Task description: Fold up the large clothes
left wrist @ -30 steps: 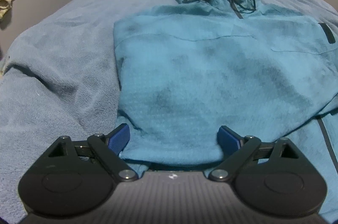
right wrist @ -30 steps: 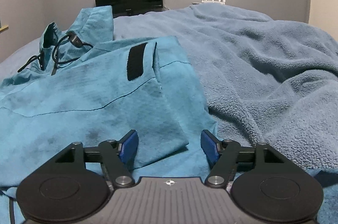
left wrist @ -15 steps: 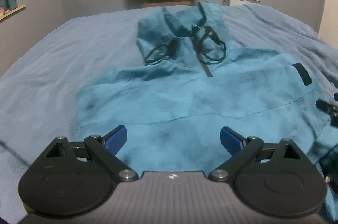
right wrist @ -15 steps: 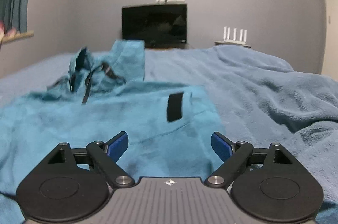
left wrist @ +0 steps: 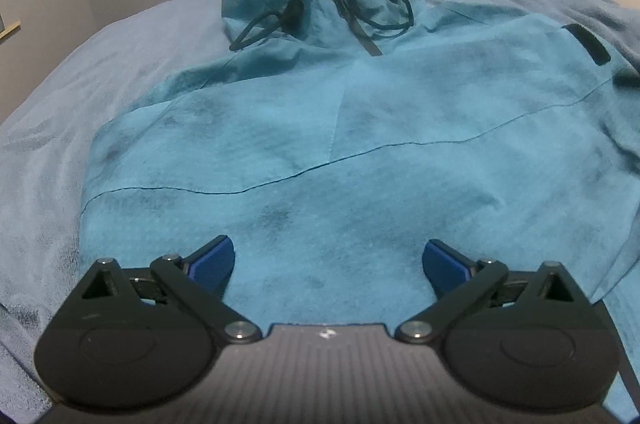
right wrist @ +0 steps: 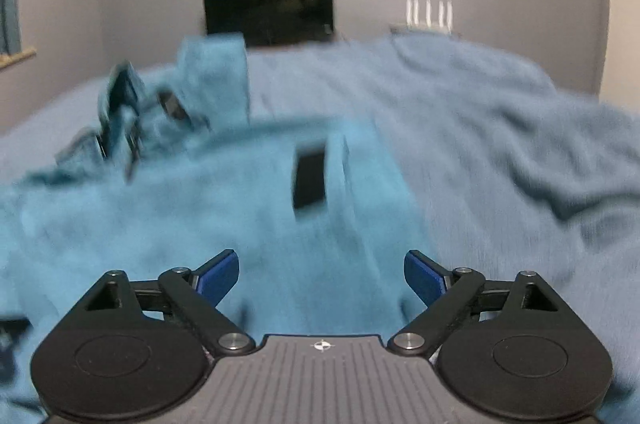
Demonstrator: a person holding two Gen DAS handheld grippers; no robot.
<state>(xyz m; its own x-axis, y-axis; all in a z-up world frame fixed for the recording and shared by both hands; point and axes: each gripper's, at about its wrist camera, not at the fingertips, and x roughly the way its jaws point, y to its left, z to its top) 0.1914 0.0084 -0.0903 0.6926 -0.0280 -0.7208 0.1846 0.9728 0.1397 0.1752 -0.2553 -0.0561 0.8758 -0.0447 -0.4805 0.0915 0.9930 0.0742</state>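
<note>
A large teal hooded jacket [left wrist: 360,128] lies spread on the bed, its hood with black drawcords [left wrist: 360,4] at the far end and a black patch [left wrist: 586,44] on its right side. My left gripper [left wrist: 328,264] is open and empty, just above the jacket's lower middle. My right gripper [right wrist: 322,276] is open and empty over the jacket's right part [right wrist: 240,224], near the black patch [right wrist: 310,180]. The right wrist view is blurred by motion.
A blue-grey fleece blanket [right wrist: 500,152] covers the bed around the jacket, rumpled on the right. A dark monitor [right wrist: 268,8] and a white router [right wrist: 430,14] stand against the far wall.
Both grippers have lifted off the jacket's hem and moved forward over its body. Both stay open and empty. The right one is moving fast now.
</note>
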